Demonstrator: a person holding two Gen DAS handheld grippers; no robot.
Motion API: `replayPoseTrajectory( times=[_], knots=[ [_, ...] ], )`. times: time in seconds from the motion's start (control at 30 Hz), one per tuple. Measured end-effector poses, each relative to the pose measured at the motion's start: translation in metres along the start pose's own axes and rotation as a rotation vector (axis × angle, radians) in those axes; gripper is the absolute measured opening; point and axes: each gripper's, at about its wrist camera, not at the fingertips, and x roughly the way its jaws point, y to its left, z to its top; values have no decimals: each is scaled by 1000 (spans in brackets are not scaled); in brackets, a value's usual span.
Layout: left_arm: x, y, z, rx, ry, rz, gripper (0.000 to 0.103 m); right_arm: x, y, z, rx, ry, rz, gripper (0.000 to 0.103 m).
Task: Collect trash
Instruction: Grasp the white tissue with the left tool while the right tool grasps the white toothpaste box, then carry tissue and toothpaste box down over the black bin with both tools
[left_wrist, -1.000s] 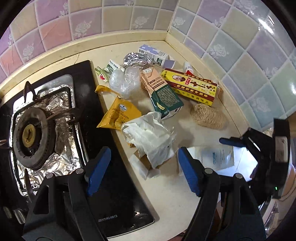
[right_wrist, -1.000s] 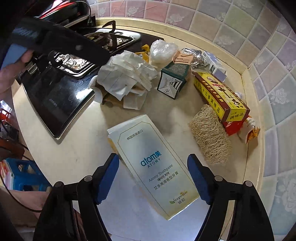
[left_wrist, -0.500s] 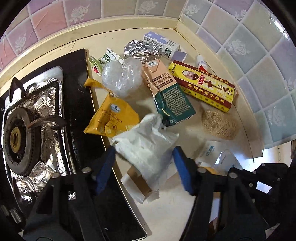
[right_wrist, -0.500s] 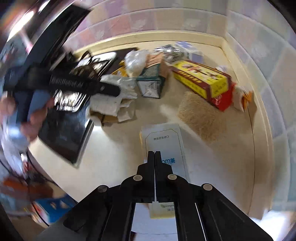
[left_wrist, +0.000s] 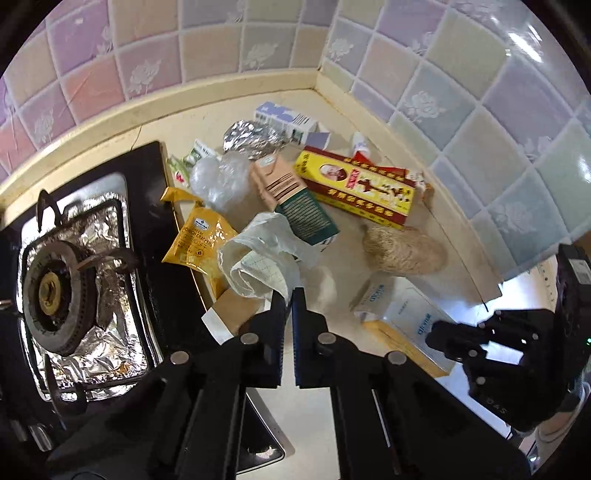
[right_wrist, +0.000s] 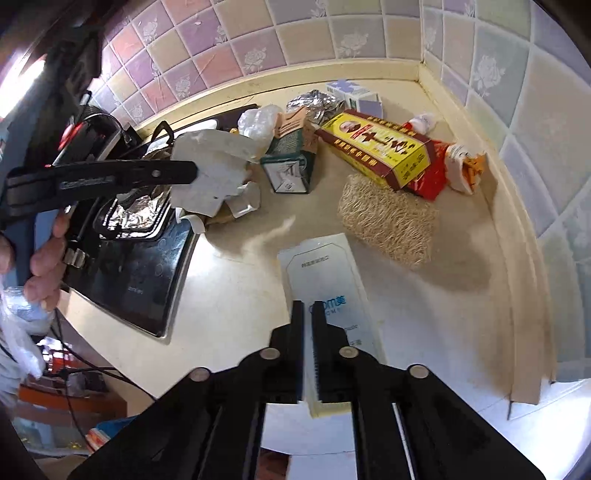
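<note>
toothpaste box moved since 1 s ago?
Yes. The toothpaste box, pinched by the right gripper, has swung to point at the back wall, its far end now nearer the loofah scrubber.

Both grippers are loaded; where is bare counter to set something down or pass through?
Bare counter lies between the hob's front corner and the toothpaste box. A second strip runs right of the loofah pad along the wall curb. The back corner is crowded: yellow box, green carton, foil.
</note>
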Motion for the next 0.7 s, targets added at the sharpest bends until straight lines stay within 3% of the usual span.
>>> replayPoseTrajectory(
  times=[0.03,0.1,0.2,0.43,0.57,0.7],
  knots=[
    [-7,-3,-1,12,-18,2,0,-1,1,-1,-10,-9,-24,24],
    [-19,-6,-3,26,-42,-12,0,-5,2,-3,-16,-39,-76,51],
    [-33,-8,-7,31,-67,-18,0,-7,1,-5,-27,-59,-102,61],
    [-57,-4,-22,24,-82,-30,0,19,2,-6,-71,19,-171,61],
    [-66,-1,-33,17,-78,-36,0,29,-1,-8,-50,38,-155,60],
    [-76,-1,-44,17,-81,-42,0,29,-2,-9,-13,39,-116,50]
  ],
)
